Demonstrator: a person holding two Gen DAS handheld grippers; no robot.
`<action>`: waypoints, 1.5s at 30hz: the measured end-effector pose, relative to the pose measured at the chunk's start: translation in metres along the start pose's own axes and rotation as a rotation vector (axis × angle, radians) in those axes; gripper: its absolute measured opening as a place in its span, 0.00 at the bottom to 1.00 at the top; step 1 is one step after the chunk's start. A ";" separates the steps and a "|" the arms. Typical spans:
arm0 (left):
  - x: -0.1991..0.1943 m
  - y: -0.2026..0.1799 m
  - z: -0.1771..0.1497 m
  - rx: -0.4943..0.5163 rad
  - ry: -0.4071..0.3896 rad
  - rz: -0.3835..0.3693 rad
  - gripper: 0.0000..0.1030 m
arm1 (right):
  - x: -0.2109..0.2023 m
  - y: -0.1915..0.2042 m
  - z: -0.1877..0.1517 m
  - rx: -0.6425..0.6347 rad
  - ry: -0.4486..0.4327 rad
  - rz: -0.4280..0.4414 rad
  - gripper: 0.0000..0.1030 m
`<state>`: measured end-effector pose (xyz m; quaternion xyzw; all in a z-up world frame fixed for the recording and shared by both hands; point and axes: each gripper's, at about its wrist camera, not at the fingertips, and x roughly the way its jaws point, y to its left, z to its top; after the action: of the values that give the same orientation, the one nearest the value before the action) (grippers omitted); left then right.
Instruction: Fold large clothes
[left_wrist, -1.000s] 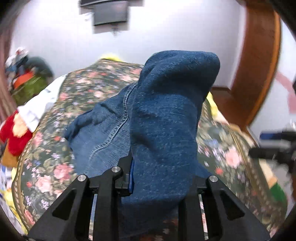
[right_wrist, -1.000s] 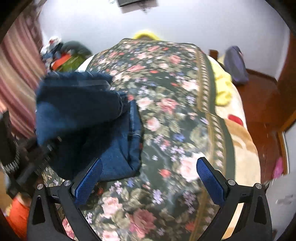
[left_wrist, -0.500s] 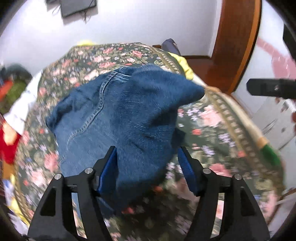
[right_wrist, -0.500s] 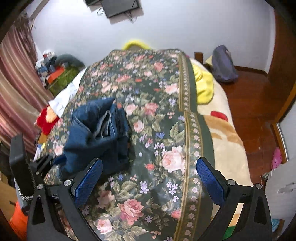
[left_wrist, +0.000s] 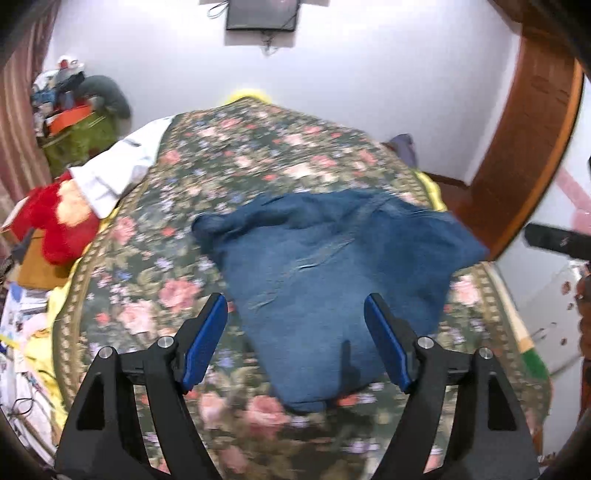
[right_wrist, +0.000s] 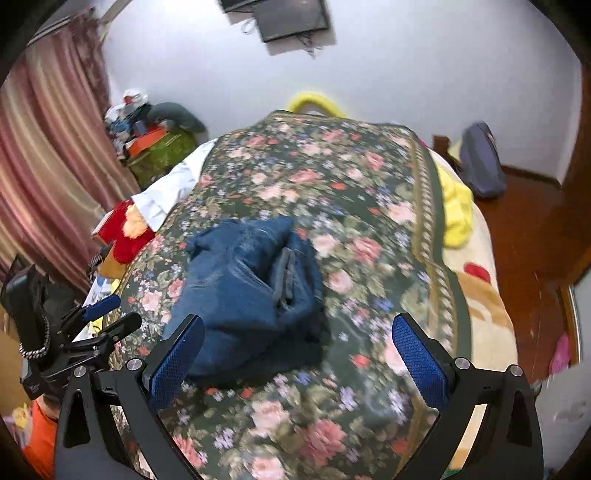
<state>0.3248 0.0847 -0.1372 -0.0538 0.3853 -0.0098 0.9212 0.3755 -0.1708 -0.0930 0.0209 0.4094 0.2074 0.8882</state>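
Left wrist view: folded jeans (left_wrist: 332, 280) lie on bedspread (left_wrist: 155, 258) ahead of both spread, empty tools (left_wrist: 295, 343).

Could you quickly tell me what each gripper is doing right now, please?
Left gripper: open, holding nothing; jeans lie on the bed beyond it.
Right gripper: open, holding nothing.

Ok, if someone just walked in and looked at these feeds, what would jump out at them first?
Probably the blue jeans, lying bunched in a rough fold on the near left part of the floral bedspread. Next, both grippers hang open over the bed holding nothing: the left gripper frames the jeans' near end, the right gripper sits just to their right. After that, the red plush toy off the bed's left edge.
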 end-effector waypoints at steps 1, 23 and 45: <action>0.006 0.004 -0.003 0.001 0.018 0.014 0.73 | 0.004 0.004 0.002 -0.006 0.005 0.002 0.98; 0.063 0.018 -0.074 0.010 0.150 -0.073 0.94 | 0.121 -0.063 -0.045 0.052 0.247 -0.028 1.00; 0.141 0.083 0.063 -0.188 0.161 -0.056 0.94 | 0.177 0.012 0.054 -0.173 0.276 -0.086 1.00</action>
<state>0.4670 0.1650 -0.2023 -0.1499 0.4556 -0.0036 0.8775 0.5130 -0.0842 -0.1821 -0.1019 0.5085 0.2047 0.8301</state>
